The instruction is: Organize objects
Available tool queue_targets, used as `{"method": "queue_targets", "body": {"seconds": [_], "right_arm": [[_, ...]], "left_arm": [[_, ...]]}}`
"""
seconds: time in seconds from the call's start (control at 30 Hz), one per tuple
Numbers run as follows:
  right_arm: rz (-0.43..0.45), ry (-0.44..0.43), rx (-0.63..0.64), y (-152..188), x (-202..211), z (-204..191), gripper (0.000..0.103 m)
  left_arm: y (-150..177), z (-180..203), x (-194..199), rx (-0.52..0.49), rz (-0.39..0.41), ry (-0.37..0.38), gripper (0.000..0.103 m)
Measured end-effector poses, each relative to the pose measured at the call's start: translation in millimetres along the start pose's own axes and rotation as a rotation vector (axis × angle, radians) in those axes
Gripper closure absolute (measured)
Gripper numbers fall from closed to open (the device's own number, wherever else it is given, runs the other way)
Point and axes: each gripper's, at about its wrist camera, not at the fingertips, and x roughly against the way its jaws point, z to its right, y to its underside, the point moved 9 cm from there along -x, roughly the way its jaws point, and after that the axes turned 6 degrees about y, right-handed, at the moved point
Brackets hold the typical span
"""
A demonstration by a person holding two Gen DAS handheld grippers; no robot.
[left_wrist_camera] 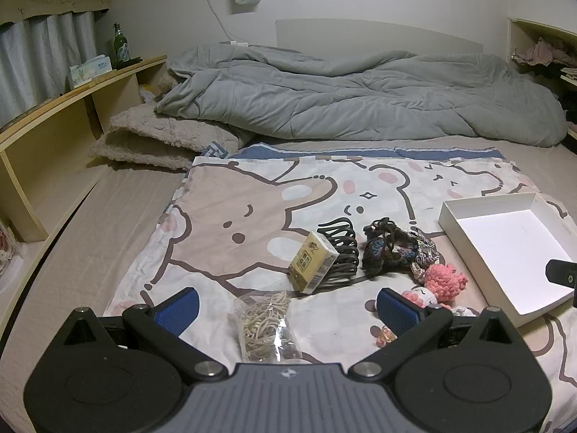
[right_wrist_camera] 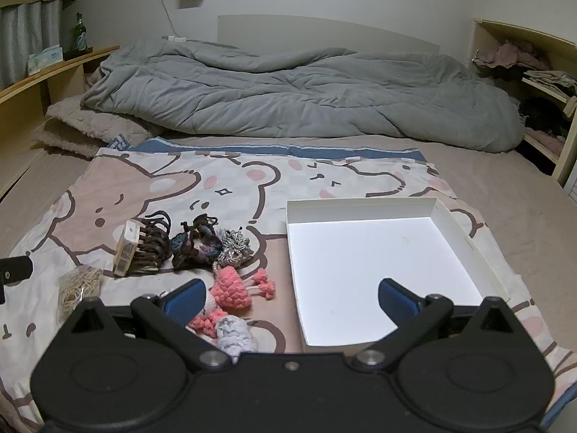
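1. Both sets of jaws gape wide and carry nothing: left gripper (left_wrist_camera: 286, 306) hangs over the clear plastic bag of tan rubber bands (left_wrist_camera: 265, 326), right gripper (right_wrist_camera: 290, 297) straddles the near-left corner of the shallow white cardboard box (right_wrist_camera: 465, 241).
2. Everything sits on the cartoon-bear bedsheet (left_wrist_camera: 230, 213). Clutter lies at 9 o'clock of the box, which holds nothing.
3. Bag: light, floppy, slick film. Pinch the bunched middle, not the edge.
4. Yellow pocket tissue pack (left_wrist_camera: 313, 261): light, squashy; grip across the narrow faces. It leans on the dark brown claw hair clip (left_wrist_camera: 340, 252), which is rigid with open teeth, so likely to snag.
5. Pink crochet doll (right_wrist_camera: 230, 290) and dark knitted scrunchie (right_wrist_camera: 196, 247): soft, grippy, forgiving anywhere.
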Motion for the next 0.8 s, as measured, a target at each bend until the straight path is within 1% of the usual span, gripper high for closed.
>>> {"method": "queue_targets", "body": {"seconds": [0.8], "right_arm": [[0.002, 0.0, 0.008, 1.6, 0.3, -6.4, 0.0]], "left_arm": [[1.2, 2.4, -2.8, 0.015, -0.006, 0.011, 0.0]]}}
